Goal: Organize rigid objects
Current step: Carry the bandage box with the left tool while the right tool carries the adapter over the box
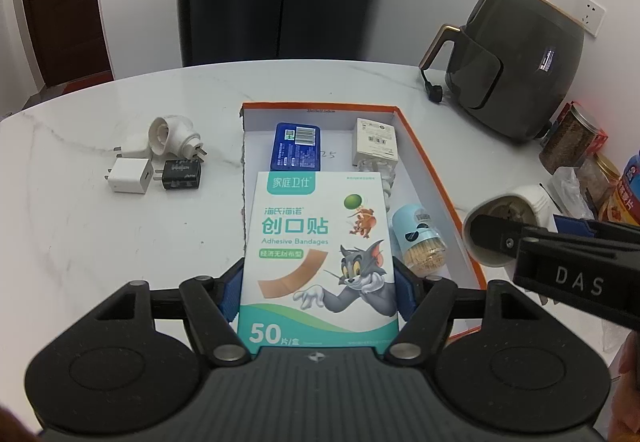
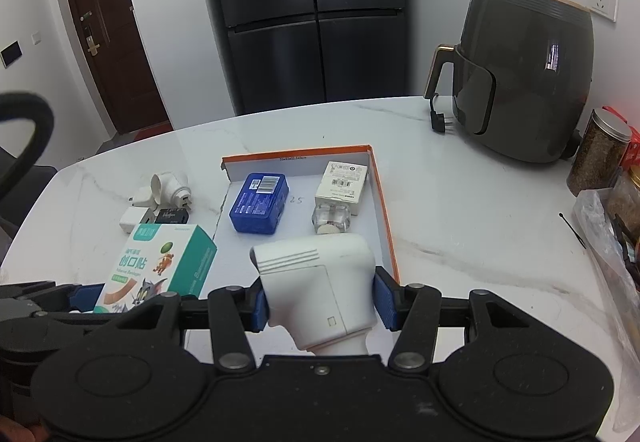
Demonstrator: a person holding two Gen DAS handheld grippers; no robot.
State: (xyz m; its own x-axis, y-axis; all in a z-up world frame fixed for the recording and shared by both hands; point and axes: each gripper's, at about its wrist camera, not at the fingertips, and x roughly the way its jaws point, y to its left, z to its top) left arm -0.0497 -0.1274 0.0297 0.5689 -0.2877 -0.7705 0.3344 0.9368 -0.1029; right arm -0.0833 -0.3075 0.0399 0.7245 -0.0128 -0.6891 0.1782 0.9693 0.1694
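Your left gripper (image 1: 318, 294) clamps the adhesive bandage box (image 1: 320, 254) above the orange-rimmed tray (image 1: 424, 150); your right gripper (image 2: 320, 306), jaws closed on the white handheld device (image 2: 320, 282), hovers alongside, both seemingly awaiting placement inside.

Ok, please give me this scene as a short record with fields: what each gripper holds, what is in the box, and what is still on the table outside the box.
left gripper: jaws shut on adhesive bandage box
right gripper: jaws shut on white handheld device
container: orange-rimmed box lid
already inside: blue tin, small white carton, clear bottle, toothpick jar
outside on table: white charger, black charger, white plug adapter
background: air fryer
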